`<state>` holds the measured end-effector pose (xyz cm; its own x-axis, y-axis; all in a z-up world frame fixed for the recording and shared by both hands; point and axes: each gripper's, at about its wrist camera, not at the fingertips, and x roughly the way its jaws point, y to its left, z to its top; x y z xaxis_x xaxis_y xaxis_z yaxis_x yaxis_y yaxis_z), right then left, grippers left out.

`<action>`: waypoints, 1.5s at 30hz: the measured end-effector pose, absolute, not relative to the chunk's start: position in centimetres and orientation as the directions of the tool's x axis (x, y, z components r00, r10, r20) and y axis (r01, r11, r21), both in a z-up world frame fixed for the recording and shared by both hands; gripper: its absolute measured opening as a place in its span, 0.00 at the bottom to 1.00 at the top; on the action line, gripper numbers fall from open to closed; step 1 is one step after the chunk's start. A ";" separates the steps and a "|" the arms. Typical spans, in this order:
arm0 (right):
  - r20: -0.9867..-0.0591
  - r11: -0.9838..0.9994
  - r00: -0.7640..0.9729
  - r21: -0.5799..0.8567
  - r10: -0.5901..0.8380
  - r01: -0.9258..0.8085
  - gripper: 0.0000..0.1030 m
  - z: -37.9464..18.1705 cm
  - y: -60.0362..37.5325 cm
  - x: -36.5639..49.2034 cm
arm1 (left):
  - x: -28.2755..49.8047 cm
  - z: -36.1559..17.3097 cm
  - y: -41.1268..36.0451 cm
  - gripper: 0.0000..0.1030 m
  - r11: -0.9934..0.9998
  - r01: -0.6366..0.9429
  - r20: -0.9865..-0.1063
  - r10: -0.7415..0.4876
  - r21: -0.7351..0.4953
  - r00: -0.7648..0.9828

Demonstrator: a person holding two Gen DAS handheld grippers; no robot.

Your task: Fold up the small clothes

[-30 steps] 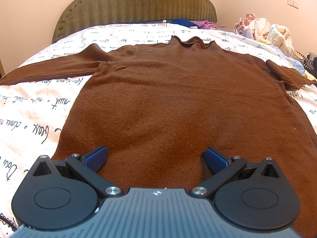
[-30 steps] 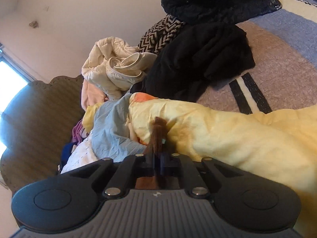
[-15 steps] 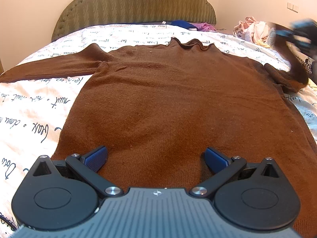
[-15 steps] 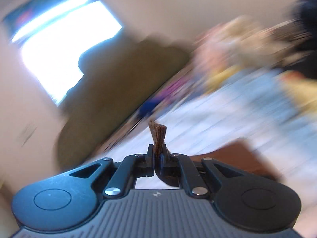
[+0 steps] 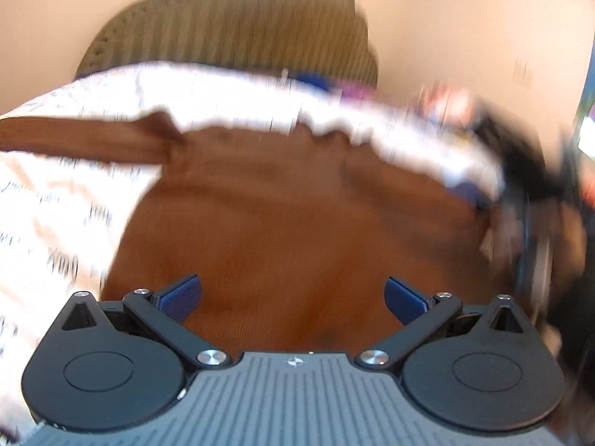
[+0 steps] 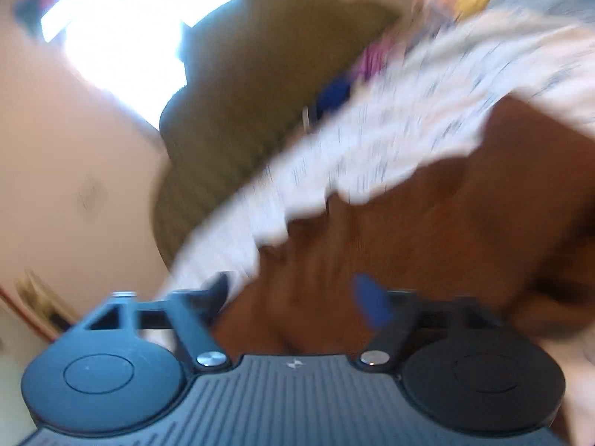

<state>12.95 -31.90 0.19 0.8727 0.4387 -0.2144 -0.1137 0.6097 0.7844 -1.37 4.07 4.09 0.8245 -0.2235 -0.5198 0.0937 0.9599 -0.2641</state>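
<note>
Bed: white printed sheet [image 5: 74,193] seen ahead of both grippers, headboard [image 5: 230,33] beyond.
Sweater: brown sweater [image 5: 279,215] laid flat directly ahead of the left gripper [image 5: 292,297].
Left gripper: jaws spread, nothing pinched.
Right gripper [image 6: 297,297]: jaws just opened, spread; sleeve appears released over the body, none between the pads.
Next: sleeve judged best smoothed straight across before the other sleeve is taken.

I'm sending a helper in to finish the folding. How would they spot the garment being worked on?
Find the bed with the olive padded headboard and white script-printed sheet. Spread flat across it lies the brown knit sweater, one sleeve stretched sideways. It is the only brown, laid-out garment.
</note>
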 end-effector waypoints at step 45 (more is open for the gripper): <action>-0.169 0.653 0.840 0.712 0.516 -0.259 0.87 2.4 -31.1 10.1 | 22.9 0.8 8.3 0.05 0.968 -0.128 -0.671 -0.052 -0.216 0.739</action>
